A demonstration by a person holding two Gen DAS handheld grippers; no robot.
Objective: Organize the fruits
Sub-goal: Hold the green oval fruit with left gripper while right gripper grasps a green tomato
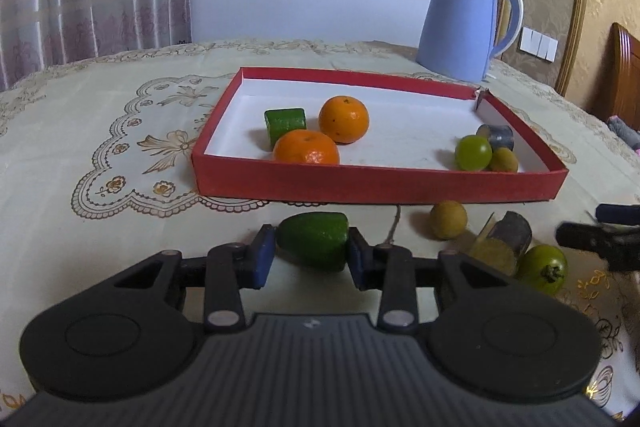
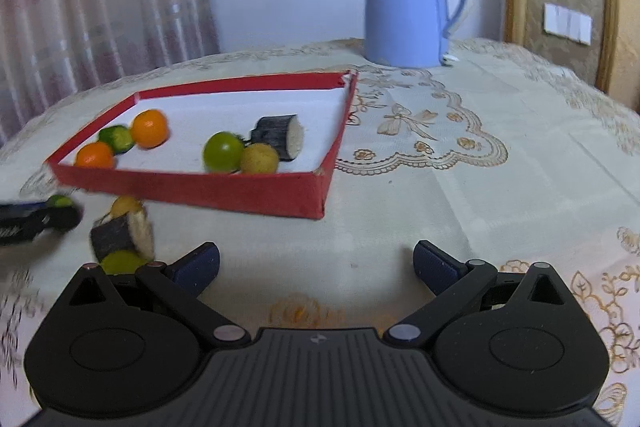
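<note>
The shallow red cardboard tray with a white floor (image 1: pixel 376 183) sits on the surface covered by a cream embroidered cloth (image 1: pixel 120 131), and it already holds six pieces. At its left end lie two round orange mandarins (image 1: pixel 344 119), one behind the other, with a short green cucumber-like chunk (image 1: pixel 285 123) beside them. At its right end are a round green tomato-like fruit (image 1: pixel 473 152), a small yellowish round fruit (image 1: pixel 504 159) touching it, and a dark-skinned cut cylinder piece (image 1: pixel 498 135) behind both. By my judgement, the sorting is a little over half done.

Four pieces are outside, all near the tray's front wall. The left tongs (image 1: pixel 310 251) are narrowed onto a dark green avocado-shaped piece (image 1: pixel 314 241), whose ends press against the blue pads; whether it is lifted clear of the cloth I cannot tell. To its right lie a small yellowish ball-shaped fruit (image 1: pixel 448 225), a second dark-skinned cylinder with a pale cut face (image 1: pixel 514 233), and a green tomato-like fruit with a dried stem (image 1: pixel 545 269), the last two touching.

The right tongs (image 2: pixel 316 265) stand wide and empty over bare cloth, just beside that loose cluster. A pale blue electric kettle (image 1: pixel 460 27) stands behind the tray, apart from the fruit.

Left to do, as I read it: carry the gripped green piece into the tray, then the three loose ones.
</note>
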